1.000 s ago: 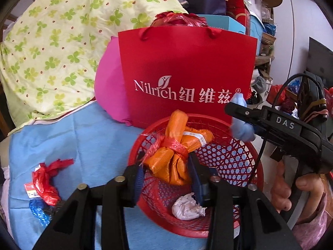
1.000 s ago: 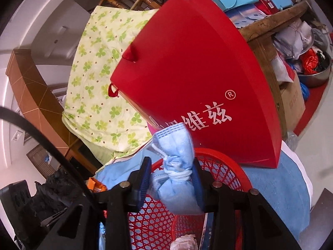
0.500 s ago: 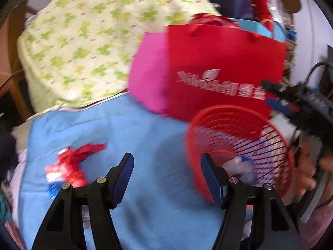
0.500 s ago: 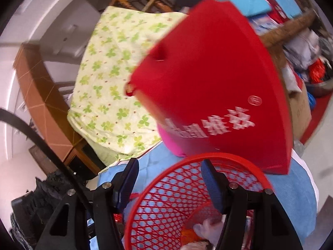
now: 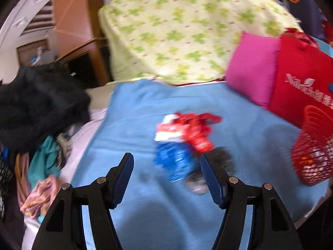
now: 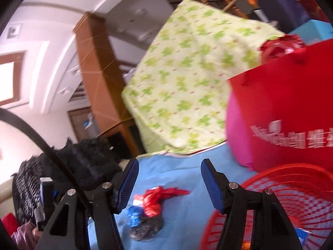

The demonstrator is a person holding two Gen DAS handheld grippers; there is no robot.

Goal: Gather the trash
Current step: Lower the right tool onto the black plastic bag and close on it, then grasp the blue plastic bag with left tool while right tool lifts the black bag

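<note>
Blue pads line both our claws, and each stands apart with nothing between its fingers: the left gripper hangs over the blue cloth, the right gripper over the same cloth nearer the basket. Just ahead of the left claw, lying on the cloth, we see a small heap of trash: a blue wrapper nearest us, a red wrapper touching it on the far side, and a dark crumpled wrapper beside them, close to the right finger; motion blur hides their print. From the right wrist the same heap sits low between the fingers. To the right stands the red mesh basket, with some pieces inside that we cannot make out clearly. Behind it a red paper bag stands upright against a pink cushion. Off to the left lies a dark pile of clothes. Farthest back is a green clover-print quilt.
</note>
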